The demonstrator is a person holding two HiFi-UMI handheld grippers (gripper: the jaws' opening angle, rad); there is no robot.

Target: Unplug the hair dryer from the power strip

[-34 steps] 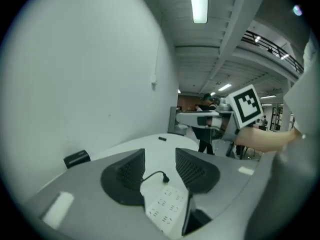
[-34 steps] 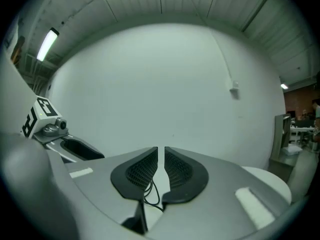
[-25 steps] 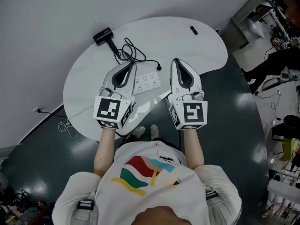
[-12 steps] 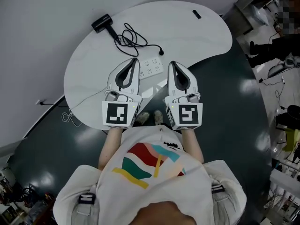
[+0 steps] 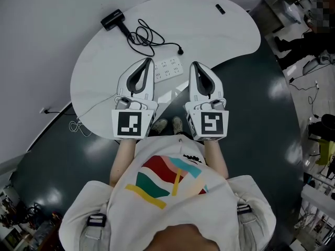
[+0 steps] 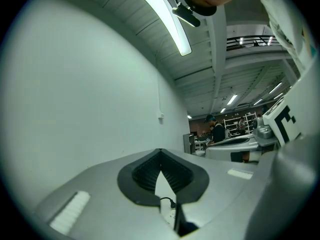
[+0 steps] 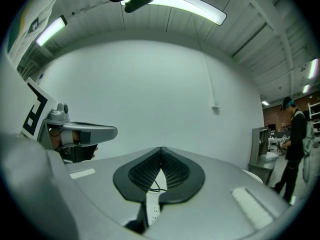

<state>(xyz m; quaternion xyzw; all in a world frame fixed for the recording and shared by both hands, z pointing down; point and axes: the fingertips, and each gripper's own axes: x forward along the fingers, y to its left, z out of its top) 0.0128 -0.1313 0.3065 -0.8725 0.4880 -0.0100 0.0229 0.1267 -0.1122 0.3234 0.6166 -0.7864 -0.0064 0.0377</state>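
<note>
The black hair dryer [image 5: 112, 19] lies at the far left of the white table [image 5: 220, 41]. Its black cord [image 5: 144, 35] coils toward me and ends in a plug [image 5: 180, 50] that lies on the tabletop, apart from the white power strip [image 5: 168, 69]. My left gripper [image 5: 149, 61] is shut and empty, its tip just left of the strip. On the strip's right, my right gripper [image 5: 194, 65] is likewise shut with nothing held. Past the closed left gripper [image 6: 160, 151] the plug [image 6: 171, 203] shows; past the closed right gripper [image 7: 161, 149] the strip [image 7: 152, 211] shows.
A small black object [image 5: 220, 9] lies at the table's far right. The strip's thin white lead [image 5: 97, 107] runs off the left edge to a wall socket [image 5: 44, 110]. The person's shoes [image 5: 159, 125] stand on dark floor under the near edge. A person [image 7: 295, 144] stands far right.
Both grippers have drawn back a little toward the person, still shut and side by side. The hair dryer, cord, plug and strip have kept their places on the table.
</note>
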